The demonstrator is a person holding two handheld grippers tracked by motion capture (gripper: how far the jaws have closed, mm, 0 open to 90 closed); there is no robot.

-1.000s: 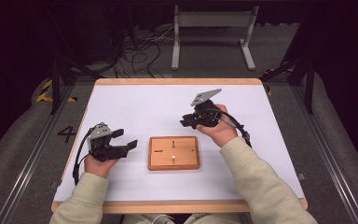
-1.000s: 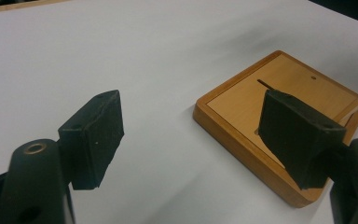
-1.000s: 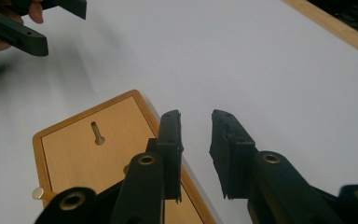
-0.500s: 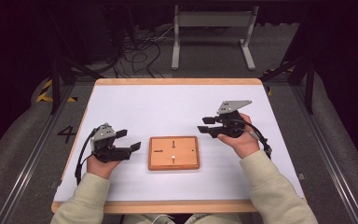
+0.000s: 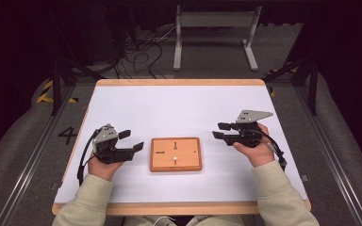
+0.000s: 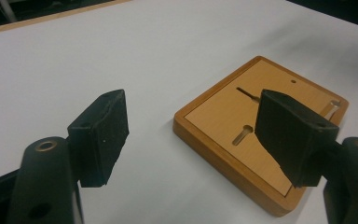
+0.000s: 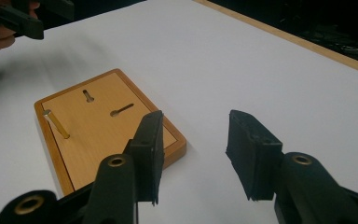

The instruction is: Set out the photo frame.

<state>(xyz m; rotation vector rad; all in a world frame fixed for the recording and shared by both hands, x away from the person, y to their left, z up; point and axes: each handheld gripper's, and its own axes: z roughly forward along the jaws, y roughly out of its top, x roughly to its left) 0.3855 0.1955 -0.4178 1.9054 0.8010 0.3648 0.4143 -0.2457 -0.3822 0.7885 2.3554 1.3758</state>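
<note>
Board [image 5: 176,154] — between both grippers' fingers, untouched.

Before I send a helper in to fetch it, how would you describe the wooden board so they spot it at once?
On the white table, look at the near middle, between the left gripper and the right gripper. The wooden board lies flat there: a small orange-brown rectangle with a raised rim, slots cut in its face and a metal pin standing in it.

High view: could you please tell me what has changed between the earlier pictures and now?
The right gripper has moved from the table's middle toward its right edge and nearer the person, its jaws opening, empty. The left gripper, open and empty, and the wooden board stayed put.
</note>
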